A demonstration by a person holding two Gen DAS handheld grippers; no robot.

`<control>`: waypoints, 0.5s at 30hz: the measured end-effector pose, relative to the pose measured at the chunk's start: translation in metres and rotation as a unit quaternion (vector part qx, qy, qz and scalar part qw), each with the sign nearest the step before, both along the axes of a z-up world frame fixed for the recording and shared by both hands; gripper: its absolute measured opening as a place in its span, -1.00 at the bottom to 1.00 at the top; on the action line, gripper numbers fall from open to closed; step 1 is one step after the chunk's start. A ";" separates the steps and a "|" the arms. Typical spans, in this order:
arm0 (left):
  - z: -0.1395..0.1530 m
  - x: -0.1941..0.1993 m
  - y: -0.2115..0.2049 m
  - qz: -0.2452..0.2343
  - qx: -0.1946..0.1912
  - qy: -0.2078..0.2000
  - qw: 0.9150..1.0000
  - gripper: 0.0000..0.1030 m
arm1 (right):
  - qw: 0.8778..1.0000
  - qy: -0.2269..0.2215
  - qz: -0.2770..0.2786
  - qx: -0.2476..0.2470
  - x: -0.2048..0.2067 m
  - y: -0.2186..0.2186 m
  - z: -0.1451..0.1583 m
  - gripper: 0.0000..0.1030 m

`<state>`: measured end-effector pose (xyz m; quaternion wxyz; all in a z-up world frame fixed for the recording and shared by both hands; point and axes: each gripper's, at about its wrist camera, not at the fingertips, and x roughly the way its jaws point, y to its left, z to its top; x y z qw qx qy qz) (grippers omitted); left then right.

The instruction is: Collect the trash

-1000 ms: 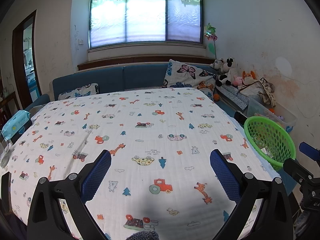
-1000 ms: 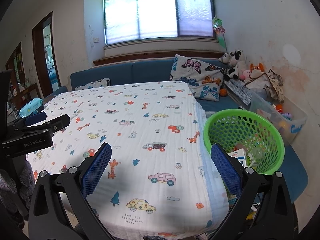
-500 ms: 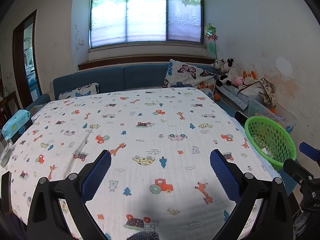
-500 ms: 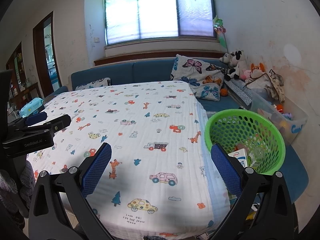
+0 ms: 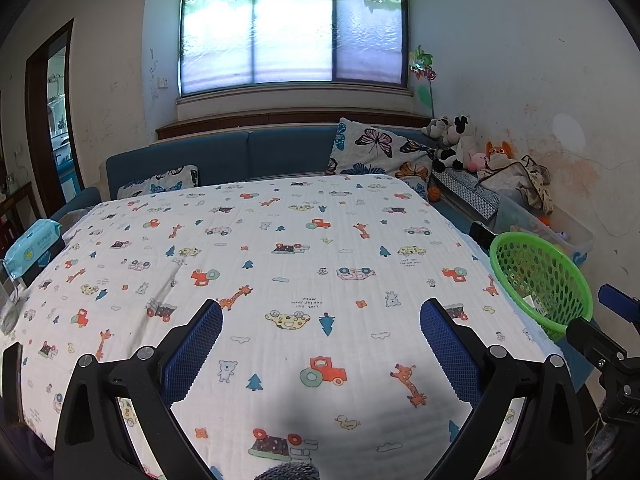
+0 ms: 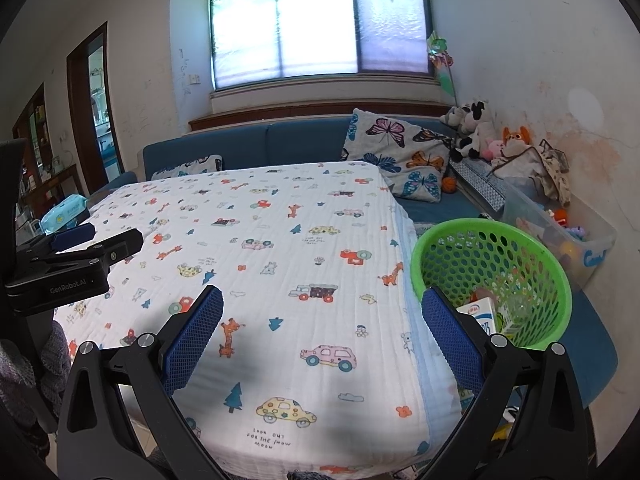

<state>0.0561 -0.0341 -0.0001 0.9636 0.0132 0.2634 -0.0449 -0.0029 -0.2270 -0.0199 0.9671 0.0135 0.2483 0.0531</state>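
Holding both grippers, left and right, spread empty over the table, you risk knocking the full basket at its right edge.

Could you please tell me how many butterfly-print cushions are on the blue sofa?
2: a large upright butterfly cushion at the blue sofa's right end, near the plush toys, and a smaller butterfly cushion lying at its left end. The table may hide others.
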 end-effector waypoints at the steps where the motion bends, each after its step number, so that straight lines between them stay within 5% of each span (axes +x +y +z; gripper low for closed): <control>1: 0.000 0.001 0.000 0.000 0.000 0.000 1.000 0.86 | 1.000 0.000 0.001 0.001 0.001 0.000 -0.001 0.92; 15: 0.000 0.001 0.001 0.003 0.002 -0.003 1.000 0.86 | 1.000 0.001 0.002 0.001 0.002 0.002 -0.001 0.92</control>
